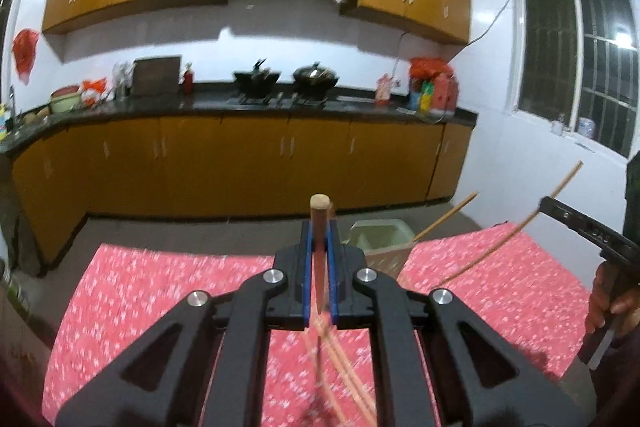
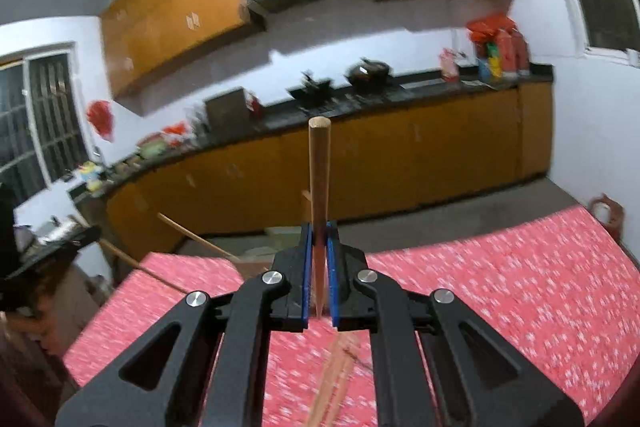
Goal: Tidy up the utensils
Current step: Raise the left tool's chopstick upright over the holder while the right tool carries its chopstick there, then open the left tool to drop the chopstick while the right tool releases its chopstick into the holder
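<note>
My left gripper (image 1: 319, 227) is shut on wooden chopsticks (image 1: 320, 223); their round ends stick up past the blue pads and thin ends splay below over the red tablecloth (image 1: 160, 291). My right gripper (image 2: 319, 231) is shut on another bundle of wooden chopsticks (image 2: 319, 163) that points up. In the left wrist view the right gripper's chopsticks (image 1: 520, 231) slant at the right. In the right wrist view the left gripper's chopsticks (image 2: 192, 235) slant at the left. Both grippers are held above the table.
A pale green bin (image 1: 380, 235) stands on the floor beyond the table's far edge. A black counter (image 1: 240, 107) with woks and bottles runs along the far wall over orange cabinets. A window (image 1: 576, 67) is at right.
</note>
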The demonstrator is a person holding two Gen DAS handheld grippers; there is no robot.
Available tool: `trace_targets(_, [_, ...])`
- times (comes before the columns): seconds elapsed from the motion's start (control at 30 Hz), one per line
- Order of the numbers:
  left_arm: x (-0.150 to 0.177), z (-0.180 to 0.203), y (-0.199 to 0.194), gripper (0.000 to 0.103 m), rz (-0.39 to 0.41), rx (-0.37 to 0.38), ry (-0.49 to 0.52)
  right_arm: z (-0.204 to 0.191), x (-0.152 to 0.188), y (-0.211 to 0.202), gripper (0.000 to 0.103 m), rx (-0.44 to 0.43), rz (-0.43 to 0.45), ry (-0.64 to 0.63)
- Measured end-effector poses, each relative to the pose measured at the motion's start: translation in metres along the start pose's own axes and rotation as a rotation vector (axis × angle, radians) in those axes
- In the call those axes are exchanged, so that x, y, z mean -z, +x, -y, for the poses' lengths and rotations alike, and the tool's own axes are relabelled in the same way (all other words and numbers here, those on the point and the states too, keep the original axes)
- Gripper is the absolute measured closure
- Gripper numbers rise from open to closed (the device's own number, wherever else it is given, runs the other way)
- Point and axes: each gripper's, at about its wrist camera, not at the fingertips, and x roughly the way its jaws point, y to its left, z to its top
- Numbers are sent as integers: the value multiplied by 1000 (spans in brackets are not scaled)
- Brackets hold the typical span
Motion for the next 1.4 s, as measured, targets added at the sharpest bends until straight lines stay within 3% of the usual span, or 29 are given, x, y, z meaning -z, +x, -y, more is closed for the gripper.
trace_targets(0.27, [-45, 20, 6, 95, 97, 59, -51, -30, -30, 22, 95, -12, 113, -44])
trace_targets(0.43, [-59, 19, 24, 95, 153, 14, -81, -33, -25, 56, 95, 23, 85, -67])
trace_targets(0.63, [-48, 15, 64, 95, 134, -5, -119, -29, -9, 86, 95, 38, 3, -50])
trace_targets(0.9, [-23, 13, 105, 95, 7, 9, -124, -26, 4, 104, 95, 27, -75, -44])
trace_targets(1.17, [-20, 12, 103, 81, 15, 27, -131, -26, 1, 101, 94, 23, -79, -28])
trace_targets(1.2, [-20, 12, 100, 80, 23, 29, -135, -26, -1, 97, 93, 21, -69, -27])
trace_targets(1.27, [-21, 11, 94, 78, 34, 32, -141, -28, -4, 93, 79, 21, -53, -27])
trace_targets(1.3, [-21, 11, 91, 76, 44, 33, -145, -29, -6, 91, 64, 22, -42, -29])
trace_targets(1.4, [-24, 9, 84, 75, 62, 28, -150, -35, -8, 89, 61, 30, -33, -50])
